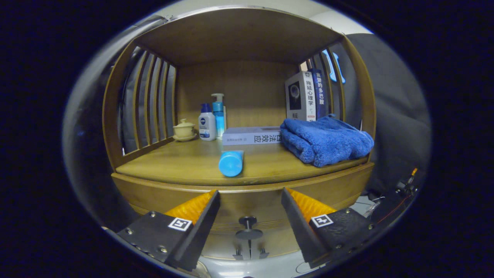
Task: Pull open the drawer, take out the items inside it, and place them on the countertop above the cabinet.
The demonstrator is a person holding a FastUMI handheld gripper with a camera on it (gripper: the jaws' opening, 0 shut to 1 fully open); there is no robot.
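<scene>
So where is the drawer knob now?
In the gripper view the drawer knob sits on the drawer front, below the countertop, between the open claw's fingers, untouched.

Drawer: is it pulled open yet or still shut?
Shut. The drawer front sits flush under the countertop, no interior showing. Its knob stands free between the open claw fingers, untouched.

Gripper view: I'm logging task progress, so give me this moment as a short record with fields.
drawer: shut, round knob between the fingers, just ahead
gripper: fingers open, holding nothing
countertop: blue tube lying near the front edge, folded blue towel, flat book, two upright books, two bottles, lidded cup
progress: drawer not yet pulled
</scene>
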